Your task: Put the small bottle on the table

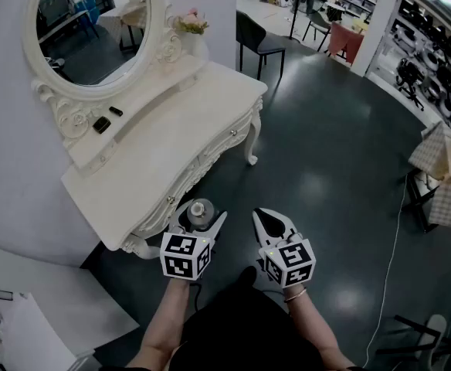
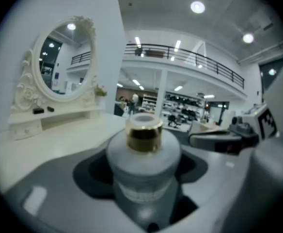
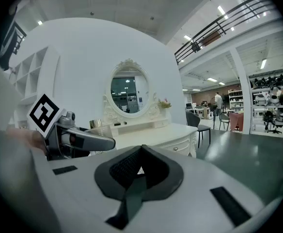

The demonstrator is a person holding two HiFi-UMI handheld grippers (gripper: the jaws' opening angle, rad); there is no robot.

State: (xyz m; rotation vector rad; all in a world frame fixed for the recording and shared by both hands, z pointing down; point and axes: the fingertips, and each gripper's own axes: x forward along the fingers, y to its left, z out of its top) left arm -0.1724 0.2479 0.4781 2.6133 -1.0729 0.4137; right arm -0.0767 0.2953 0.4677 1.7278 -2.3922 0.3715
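Left tongs (image 1: 204,216) are gripping the small bottle (image 2: 143,154) by its frosted body, upright with the gold collar on top, probably so it is sitting level for a clean set-down; the jaws are standing wide only because the body is wide. The table (image 1: 171,145) is lying just ahead and left of those tongs, and the bottle seemingly is not over its top yet, so I'm judging this as the carry step. Right tongs (image 1: 266,218) are sitting shut and empty just right of the left ones, hanging out of the way.
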